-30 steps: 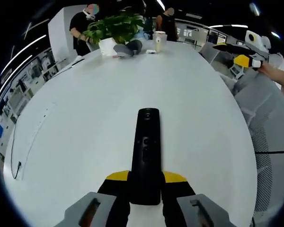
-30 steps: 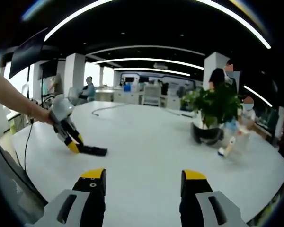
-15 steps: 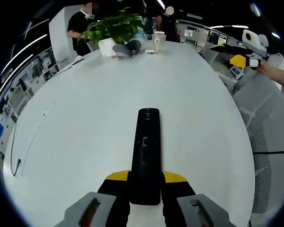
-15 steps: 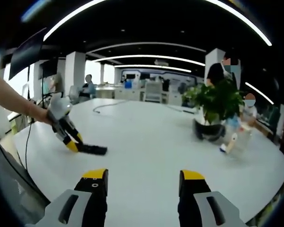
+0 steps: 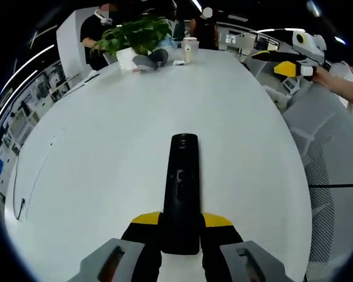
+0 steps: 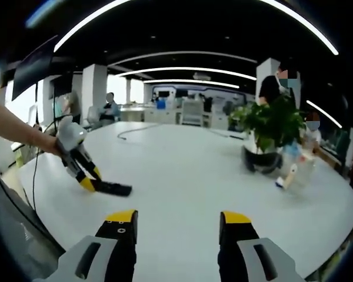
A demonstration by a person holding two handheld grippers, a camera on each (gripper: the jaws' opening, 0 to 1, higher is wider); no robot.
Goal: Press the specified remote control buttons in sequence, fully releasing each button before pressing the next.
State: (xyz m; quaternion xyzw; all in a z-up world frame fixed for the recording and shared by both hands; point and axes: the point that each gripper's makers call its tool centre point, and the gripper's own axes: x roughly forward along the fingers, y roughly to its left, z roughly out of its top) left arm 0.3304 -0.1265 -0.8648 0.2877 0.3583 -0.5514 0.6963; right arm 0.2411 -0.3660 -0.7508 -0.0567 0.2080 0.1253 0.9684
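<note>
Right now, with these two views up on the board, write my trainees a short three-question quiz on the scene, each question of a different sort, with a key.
1. True or false: the left tool is shut on the black remote.
2. Multiple choice: in the right gripper view, how does the right tool stand? A) shut on the remote B) open and holding nothing C) pressing a button
3. Fill in: at the far side of the white table stands a potted ____.

Key: 1 true; 2 B; 3 plant.
</note>
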